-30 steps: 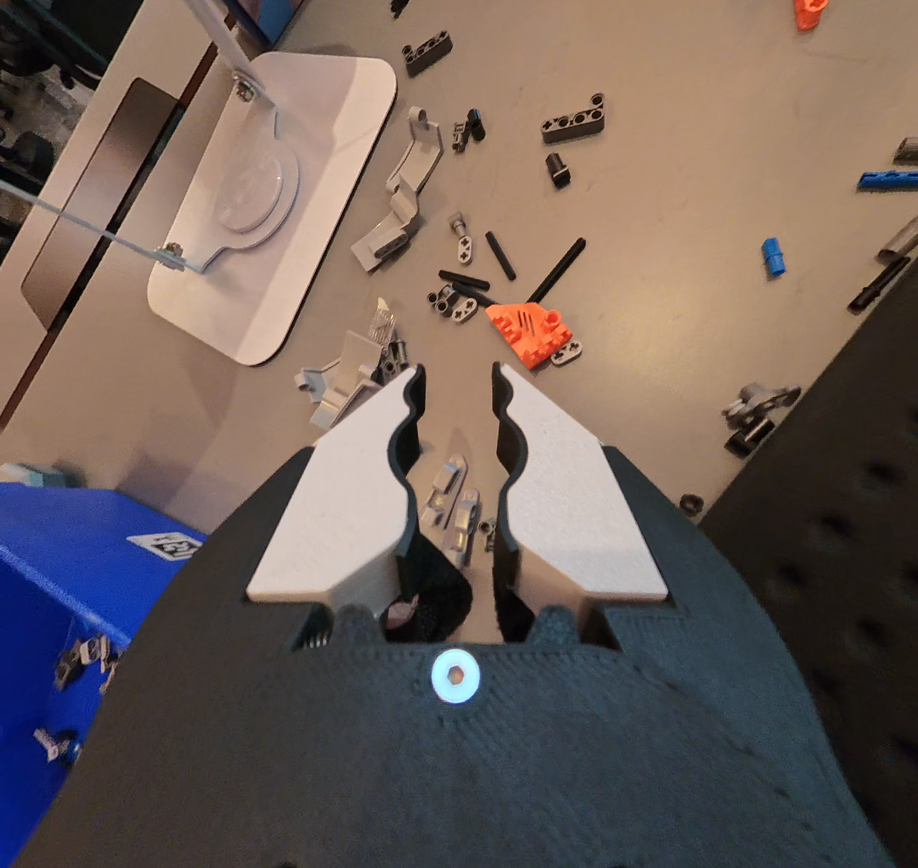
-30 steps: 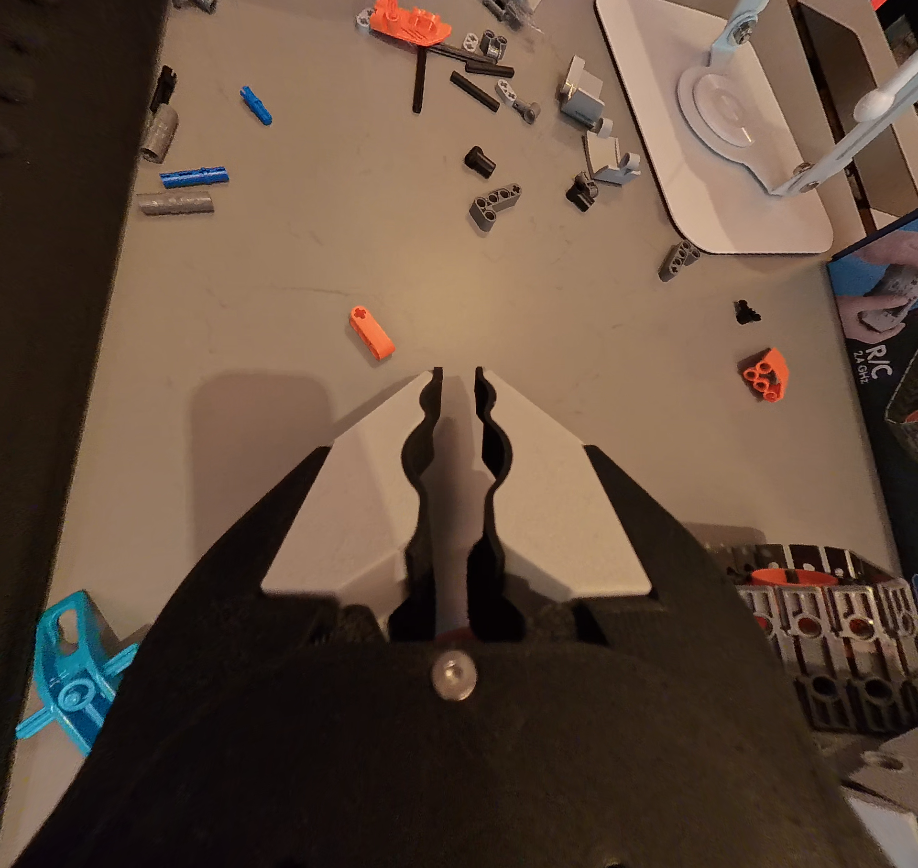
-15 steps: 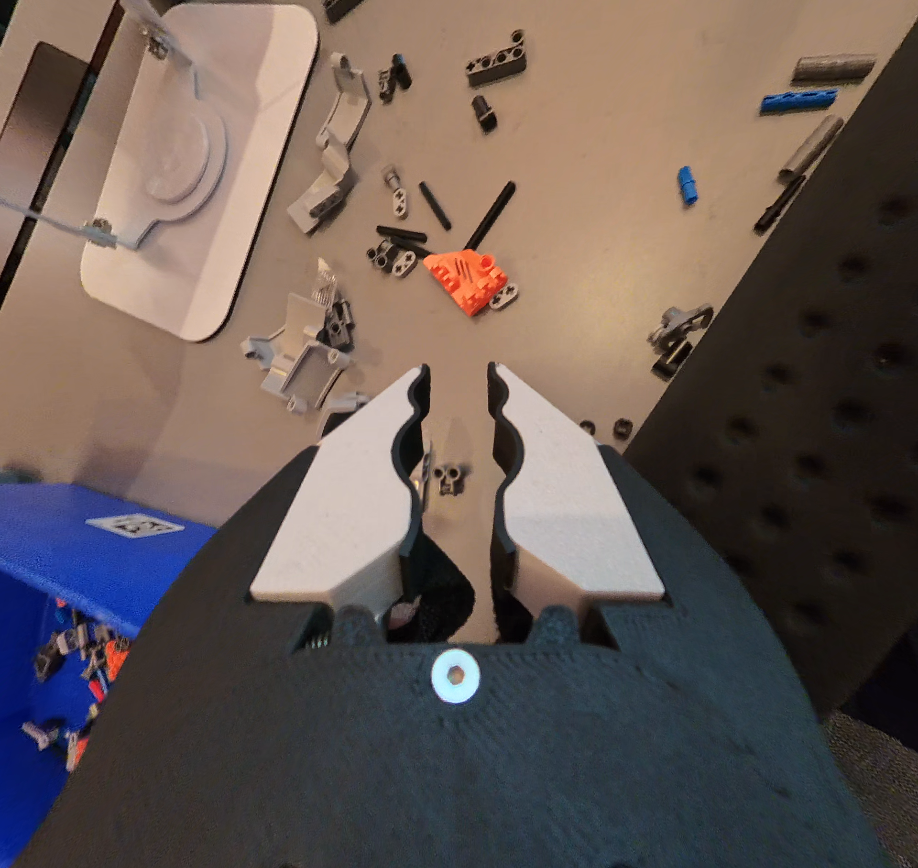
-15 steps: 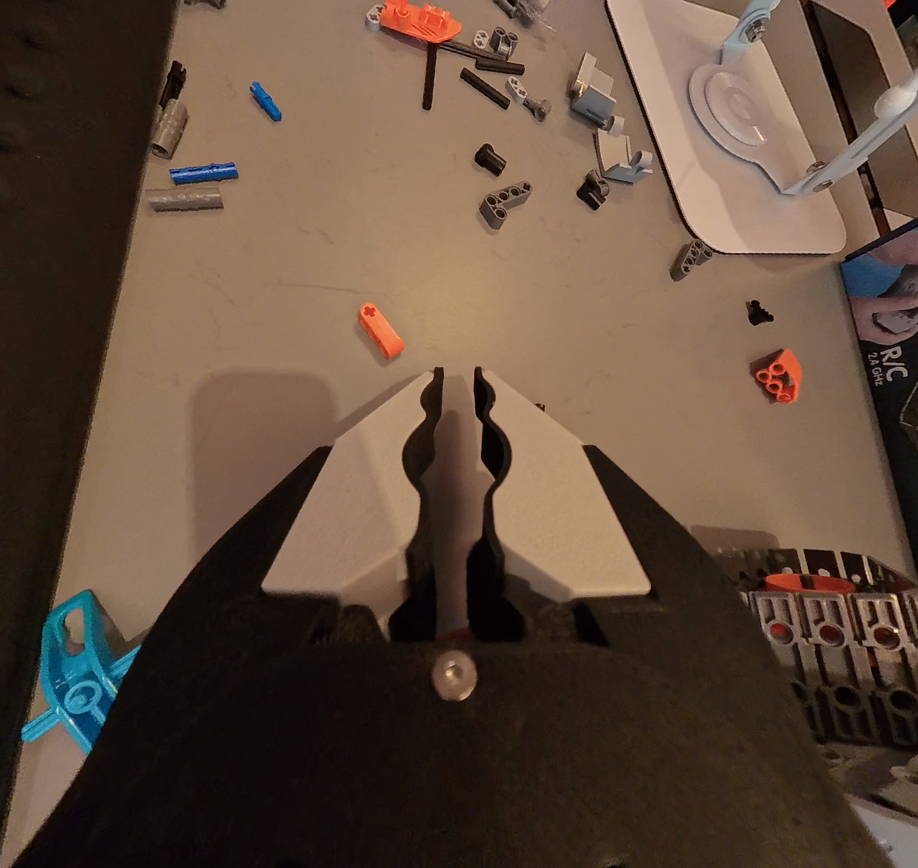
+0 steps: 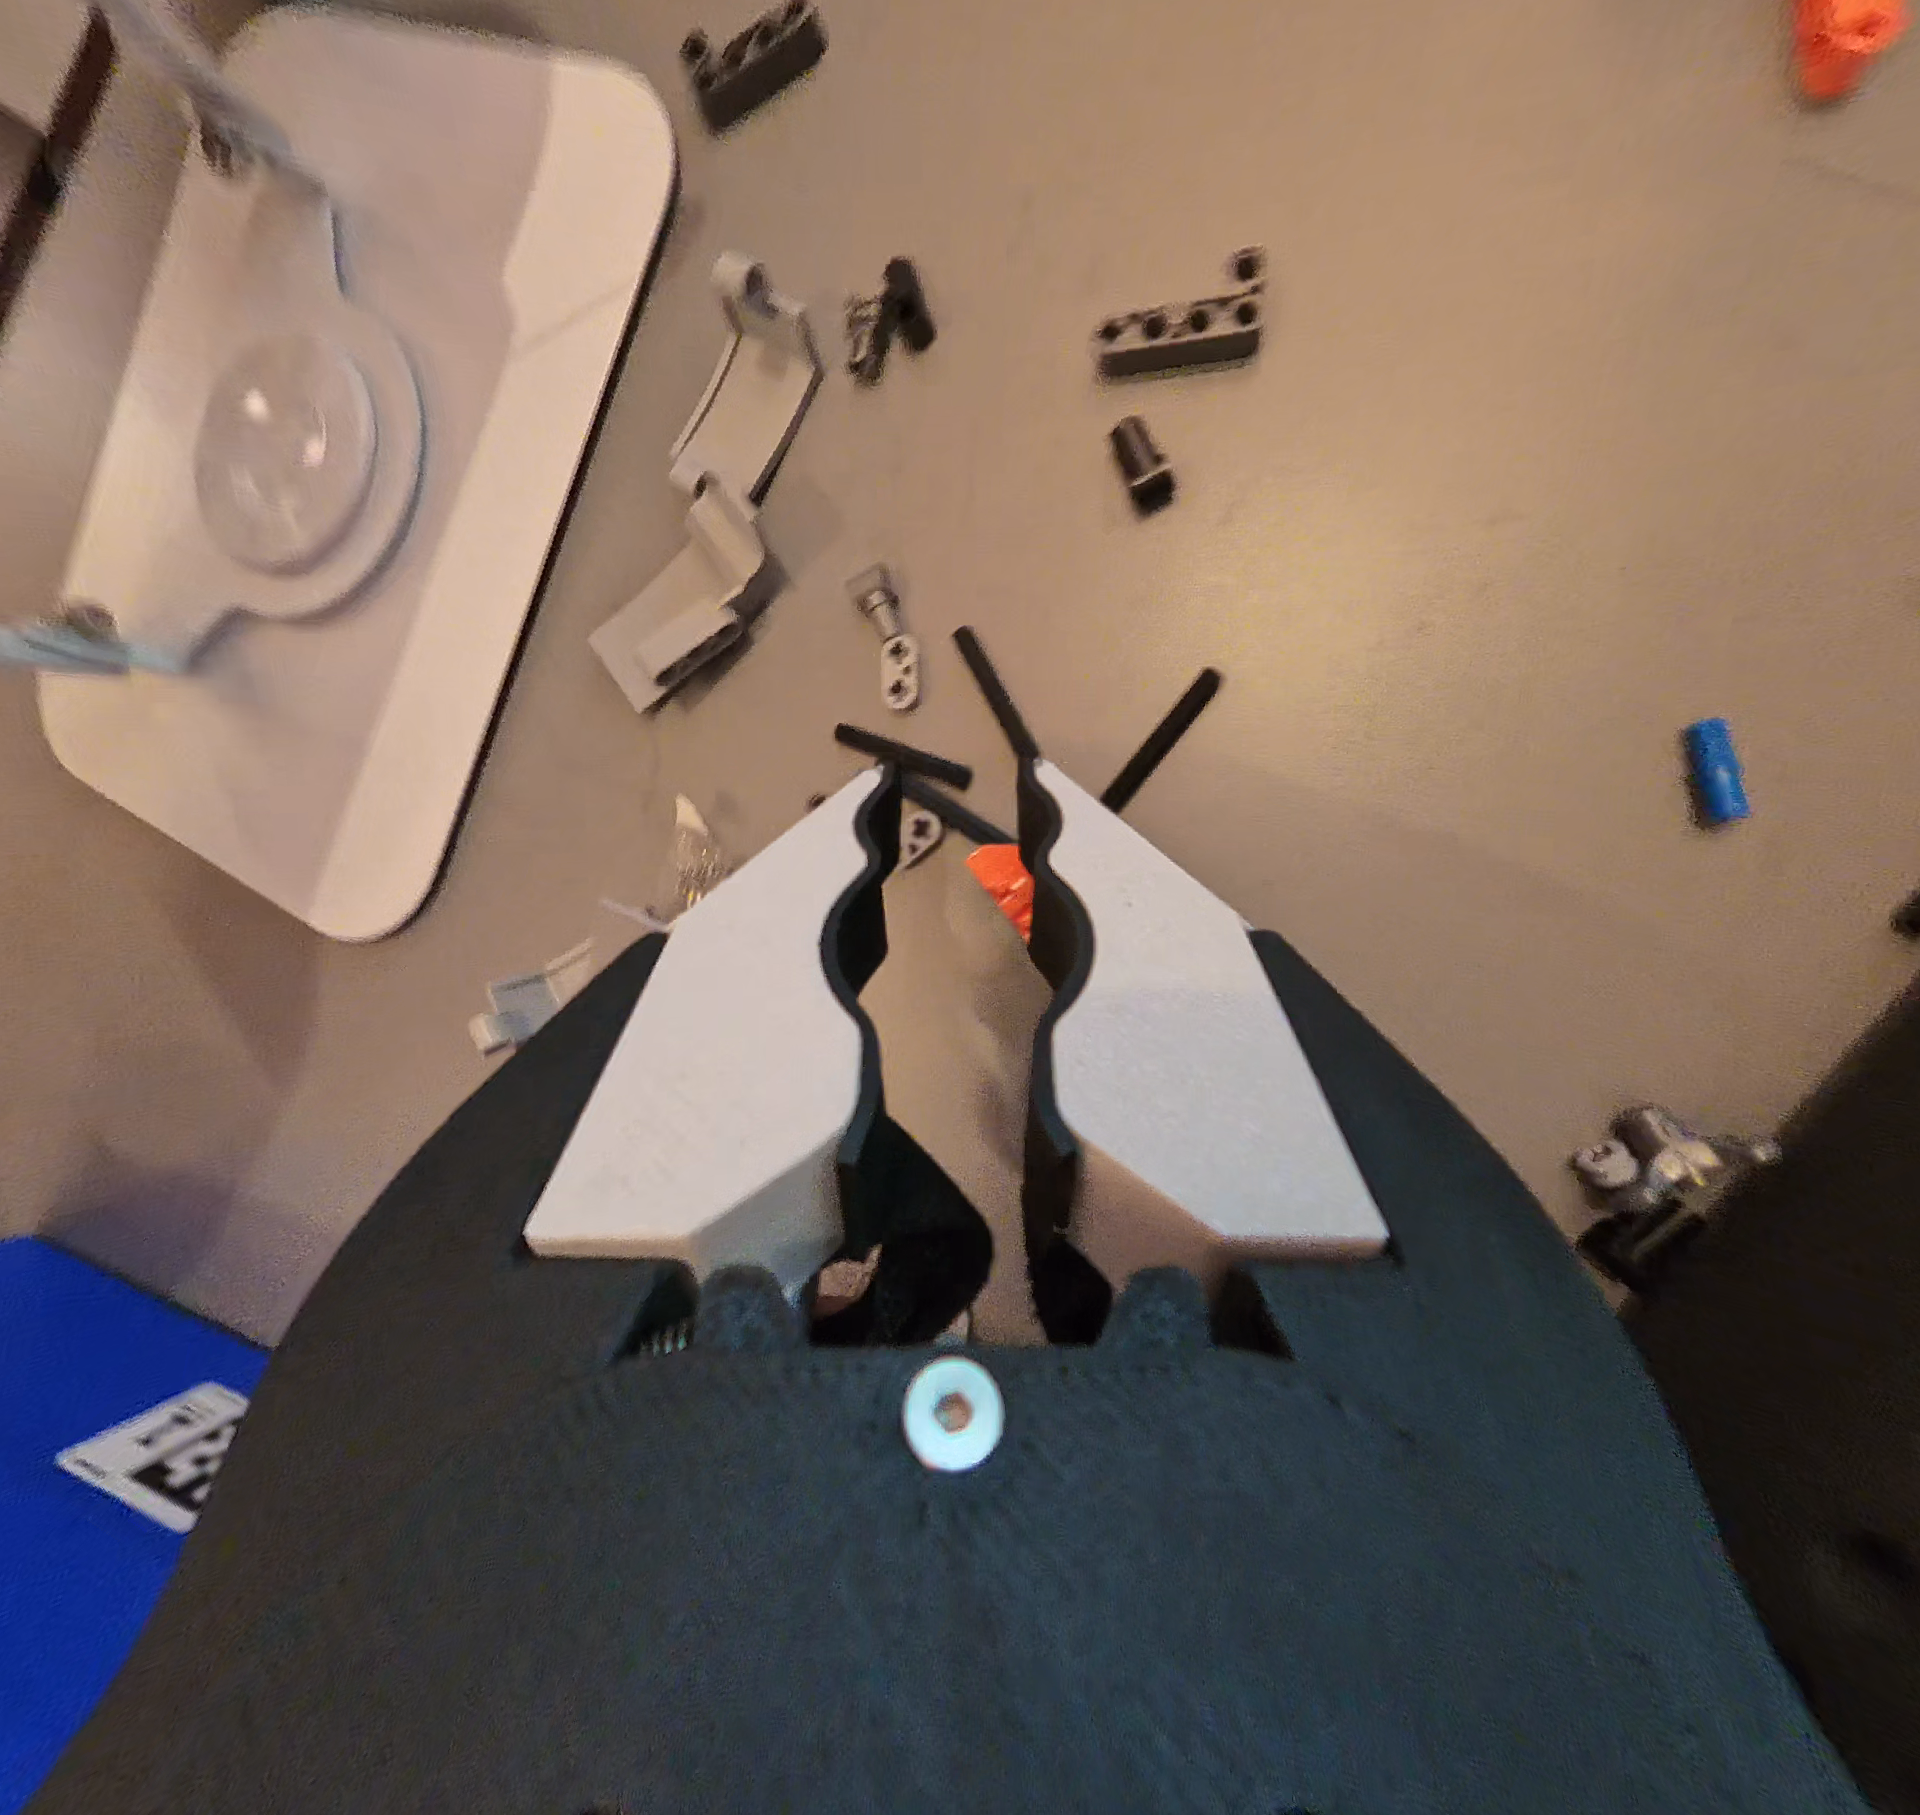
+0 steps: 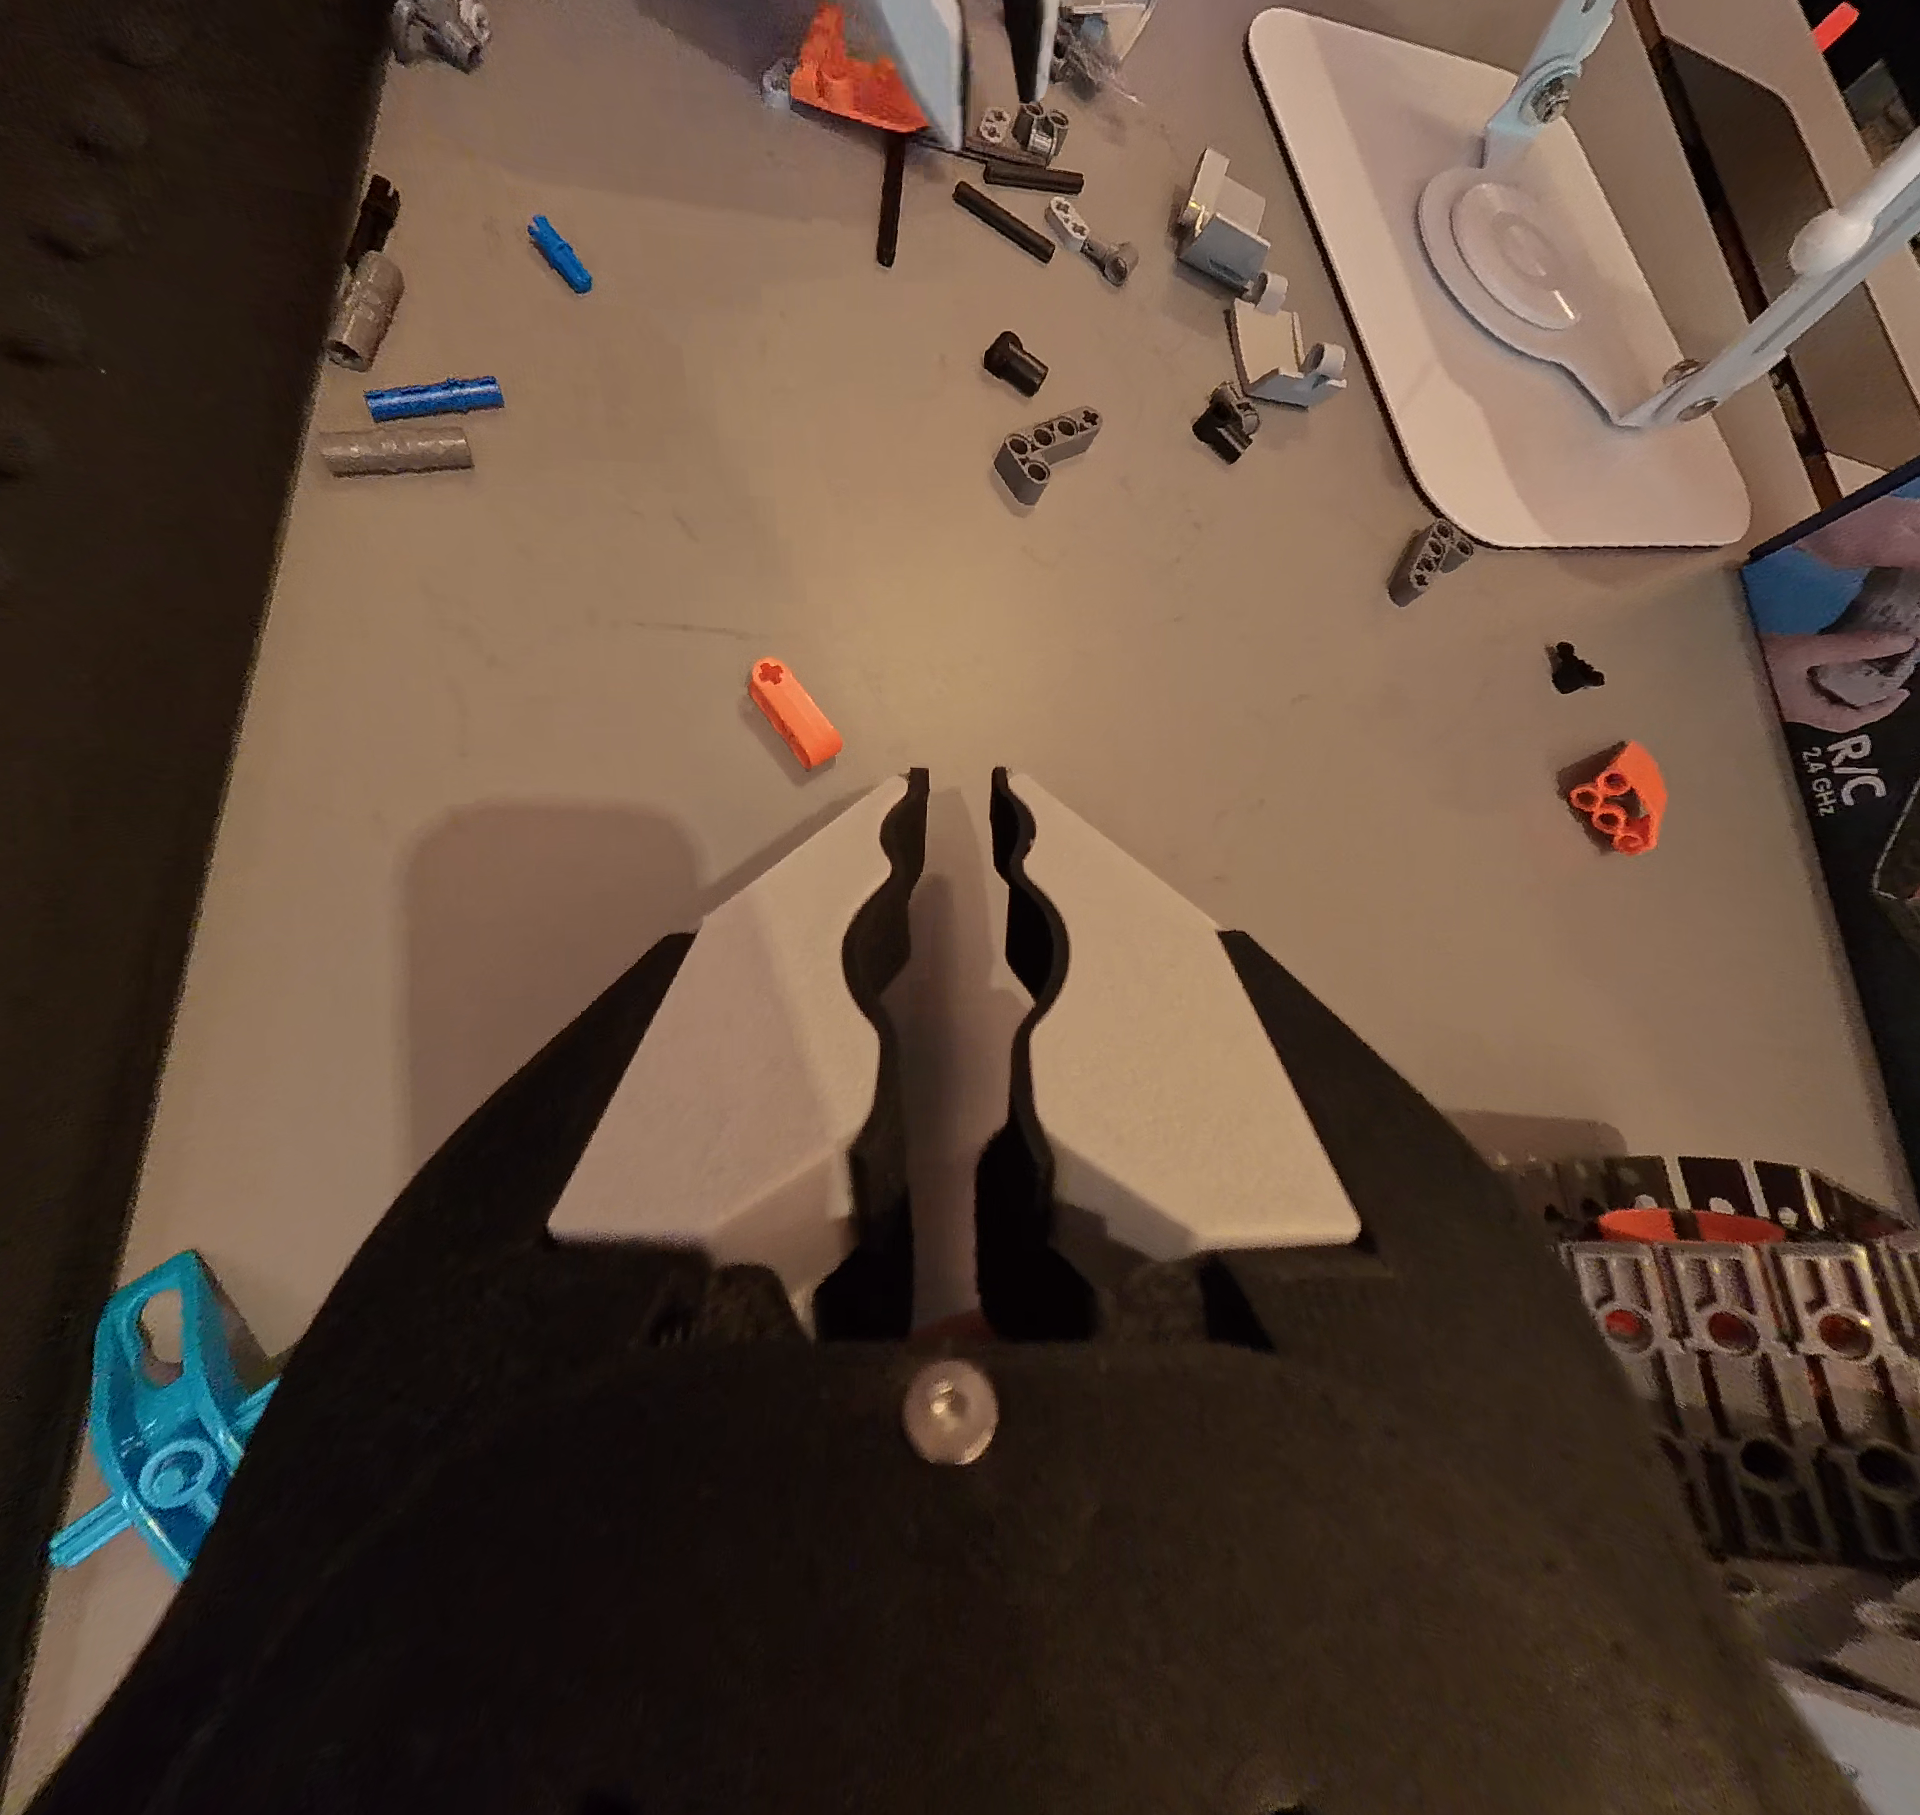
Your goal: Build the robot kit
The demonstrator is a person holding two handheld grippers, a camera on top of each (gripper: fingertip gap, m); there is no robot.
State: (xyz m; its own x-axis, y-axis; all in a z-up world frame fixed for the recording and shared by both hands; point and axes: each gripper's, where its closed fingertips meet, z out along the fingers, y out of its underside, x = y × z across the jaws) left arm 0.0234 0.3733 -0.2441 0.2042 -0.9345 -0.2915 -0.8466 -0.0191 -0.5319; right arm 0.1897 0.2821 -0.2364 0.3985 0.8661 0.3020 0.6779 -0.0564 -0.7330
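Note:
My left gripper (image 5: 956, 778) is open and low over a cluster of small building parts on the tan table. An orange panel piece (image 5: 1000, 890) and a small grey link (image 5: 921, 835) show between its fingers, and black axles (image 5: 992, 690) lie just past its tips. It holds nothing. It also shows at the top of the right wrist view (image 6: 987, 118), beside the orange panel (image 6: 842, 87). My right gripper (image 6: 958, 778) is empty with a narrow gap between its jaws, above bare table. A short orange beam (image 6: 795, 713) lies just left of its tips.
A white stand base (image 5: 312, 477) (image 6: 1496, 311) lies beside the cluster. A blue bin (image 5: 94, 1391) is at the lower left. A black perforated board (image 6: 156, 415) borders the table. A tracked assembly (image 6: 1745, 1339), an orange wedge (image 6: 1616, 794) and a turquoise part (image 6: 156, 1391) lie near my right gripper. The grippers' ends are close to 20 cm from one another.
My left gripper pulled back, then moved forward and down over the orange panel, and has come into the right wrist view. My right gripper has barely moved.

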